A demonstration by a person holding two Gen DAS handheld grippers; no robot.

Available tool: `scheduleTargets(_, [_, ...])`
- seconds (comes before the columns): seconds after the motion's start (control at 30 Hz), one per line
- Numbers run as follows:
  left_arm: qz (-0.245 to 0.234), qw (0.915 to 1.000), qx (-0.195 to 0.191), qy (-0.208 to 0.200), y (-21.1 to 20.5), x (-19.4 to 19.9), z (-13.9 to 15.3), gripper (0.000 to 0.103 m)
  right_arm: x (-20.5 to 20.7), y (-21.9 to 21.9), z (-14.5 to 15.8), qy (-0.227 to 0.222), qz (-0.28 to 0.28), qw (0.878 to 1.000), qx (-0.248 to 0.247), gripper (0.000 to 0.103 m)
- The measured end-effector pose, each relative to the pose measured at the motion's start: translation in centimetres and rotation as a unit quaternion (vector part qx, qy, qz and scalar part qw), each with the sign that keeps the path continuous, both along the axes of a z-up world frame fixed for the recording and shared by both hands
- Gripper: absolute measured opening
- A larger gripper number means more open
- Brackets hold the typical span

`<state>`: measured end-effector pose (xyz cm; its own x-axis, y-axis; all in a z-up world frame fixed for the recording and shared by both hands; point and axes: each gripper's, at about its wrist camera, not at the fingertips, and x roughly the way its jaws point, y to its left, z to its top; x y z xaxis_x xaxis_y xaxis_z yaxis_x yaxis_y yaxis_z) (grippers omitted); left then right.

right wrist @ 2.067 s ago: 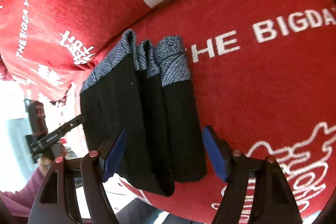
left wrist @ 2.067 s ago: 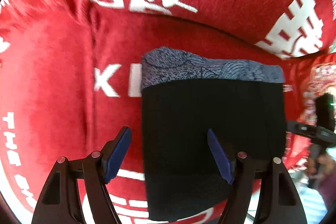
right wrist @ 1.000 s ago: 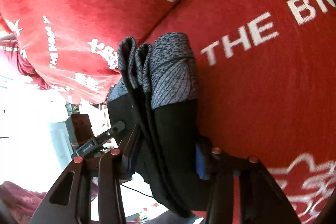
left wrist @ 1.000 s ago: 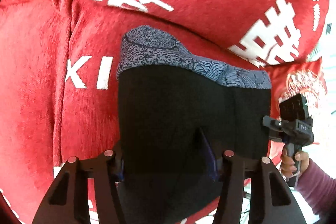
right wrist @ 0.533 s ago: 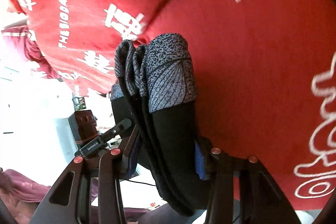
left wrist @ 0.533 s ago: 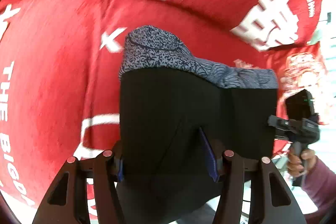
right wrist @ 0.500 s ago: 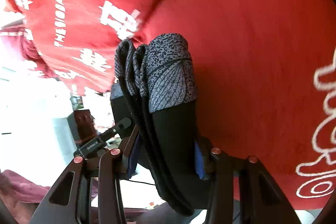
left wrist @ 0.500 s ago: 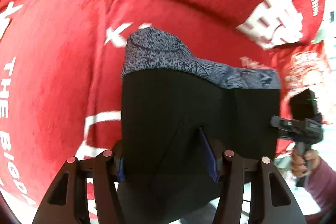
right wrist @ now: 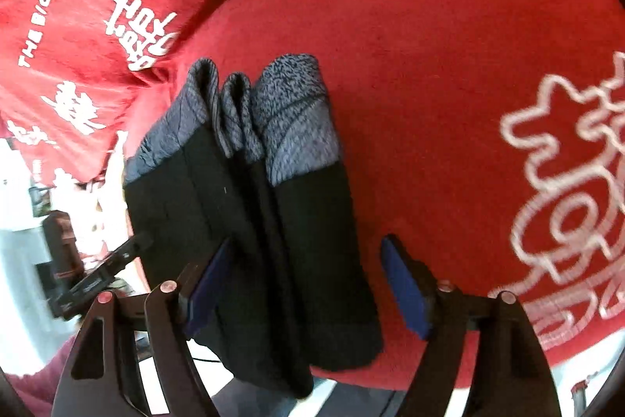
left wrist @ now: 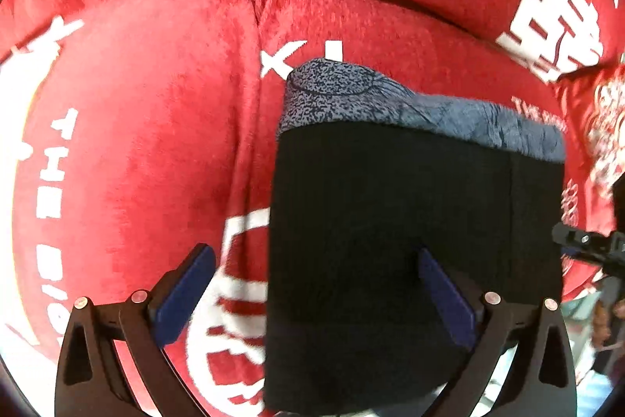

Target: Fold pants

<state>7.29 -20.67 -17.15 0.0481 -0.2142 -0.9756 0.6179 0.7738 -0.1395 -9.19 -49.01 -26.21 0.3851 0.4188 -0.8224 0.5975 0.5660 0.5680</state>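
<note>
The folded pants (right wrist: 273, 221) are laid on the red sofa (right wrist: 429, 65), so both the left gripper (left wrist: 316, 284) and the right gripper (right wrist: 304, 280) are spread apart, releasing them.

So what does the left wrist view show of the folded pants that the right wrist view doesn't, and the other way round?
Only the left wrist view shows the broad black top face of the folded pants, with the patterned grey-blue band running along the whole far edge.

Only the right wrist view shows the bundle from its side: three stacked folds, each ending in a rounded patterned tip, and the near end overhanging the cushion's edge.

Both show the pants resting on the red printed cushion, and each shows its own gripper open, left gripper, right gripper.
</note>
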Motion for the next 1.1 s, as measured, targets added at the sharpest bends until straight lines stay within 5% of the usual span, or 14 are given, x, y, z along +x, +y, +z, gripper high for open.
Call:
scheduleTargets(0.2, [-0.026,0.9978,0.038,-0.048,0.5,-2.6,3.9,0.103,-1.8,2.3,3.1,0.05,0.011,0.997,-0.061,0.081])
scheduleTargets(0.5, [-0.05,0.9954,0.033,-0.076,1.0,-6.1,9.6,0.103,-4.8,6.4,8.5,0.065,-0.001,0.989,-0.133,0.087])
scheduleTargets(0.7, [-0.062,0.9931,0.033,-0.094,2.0,-7.4,12.4,0.103,-3.8,10.1,13.7,0.065,0.032,0.971,-0.227,0.088])
scheduleTargets(0.83, [-0.077,0.9877,0.037,-0.131,2.6,-8.6,14.2,0.103,-2.8,12.0,15.6,0.066,0.039,0.968,-0.241,0.088])
scheduleTargets(1.1, [-0.081,0.9883,0.015,-0.129,4.0,-9.3,17.0,0.103,-3.3,14.9,18.2,0.052,0.027,0.97,-0.236,0.088])
